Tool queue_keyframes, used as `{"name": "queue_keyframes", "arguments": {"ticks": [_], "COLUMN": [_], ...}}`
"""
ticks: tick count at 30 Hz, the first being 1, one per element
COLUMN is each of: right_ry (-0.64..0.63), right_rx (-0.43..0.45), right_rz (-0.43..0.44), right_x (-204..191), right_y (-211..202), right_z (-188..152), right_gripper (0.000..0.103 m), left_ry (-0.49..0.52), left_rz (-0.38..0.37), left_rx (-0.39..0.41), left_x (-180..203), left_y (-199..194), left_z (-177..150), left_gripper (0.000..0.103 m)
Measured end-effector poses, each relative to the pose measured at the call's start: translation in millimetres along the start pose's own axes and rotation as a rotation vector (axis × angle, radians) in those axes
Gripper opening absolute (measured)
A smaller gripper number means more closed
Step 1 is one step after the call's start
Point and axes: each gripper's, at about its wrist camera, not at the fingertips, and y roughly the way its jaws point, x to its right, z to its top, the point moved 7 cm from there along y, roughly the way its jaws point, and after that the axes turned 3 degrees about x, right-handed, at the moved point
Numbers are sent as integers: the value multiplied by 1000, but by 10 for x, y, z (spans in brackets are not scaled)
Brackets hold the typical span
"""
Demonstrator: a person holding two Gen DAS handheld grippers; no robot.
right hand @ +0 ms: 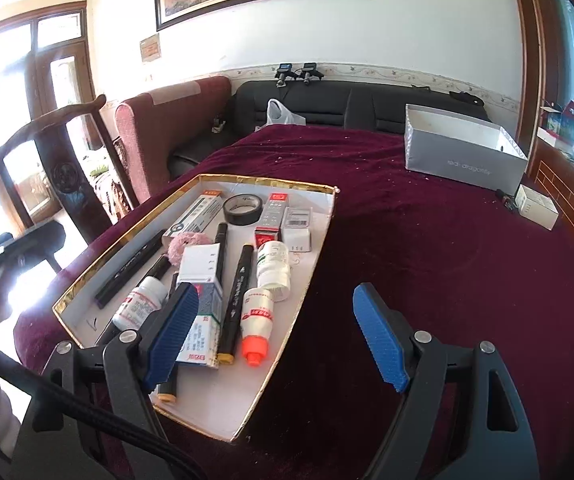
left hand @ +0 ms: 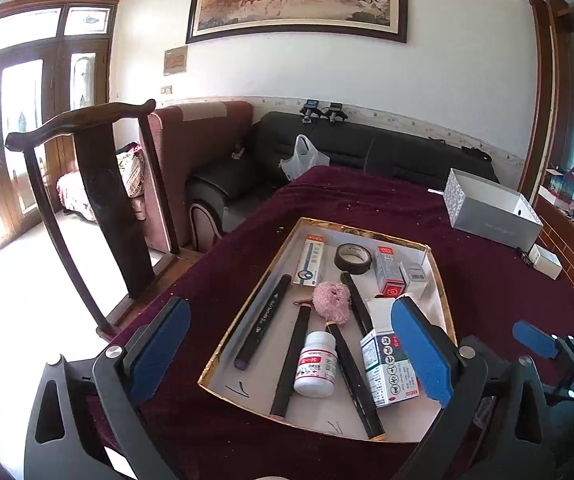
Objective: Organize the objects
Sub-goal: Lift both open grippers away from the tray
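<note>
Maroon cloth [right hand: 427,240] covers the table, with a grey open box [right hand: 463,156] at its far right and, on the near left, a shallow gold-rimmed tray [right hand: 319,190] holding the sorted things: black markers [left hand: 265,320], a roll of black tape [left hand: 353,258], a pink pom-pom [left hand: 330,298], small cartons and white bottles [left hand: 316,364], one with an orange cap [right hand: 255,322]. The left gripper [left hand: 291,348] hangs over the tray's near end, jaws wide apart and gripping nothing. The right gripper [right hand: 275,332] stands at the tray's near right edge, jaws also apart and empty, one pad over the tray, the other over bare cloth.
</note>
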Motion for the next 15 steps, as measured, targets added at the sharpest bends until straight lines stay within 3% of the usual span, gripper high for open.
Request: {"name": "queue_keyframes", "arguments": {"ticks": [6,15], "right_ry": [-76,-95], "right_rx": [-4,-13], "right_rz": [12,35], "right_x": [-216,-314], "right_y": [1,-14], "right_z": [-85,-126], "right_gripper": [80,80], "left_ry": [-21,-11], "left_rz": [78,98], "left_rx": [3,-8], "left_x": [-192,-180], "left_y": [1,1], "left_z": [20,-19], "left_gripper": [99,99]}}
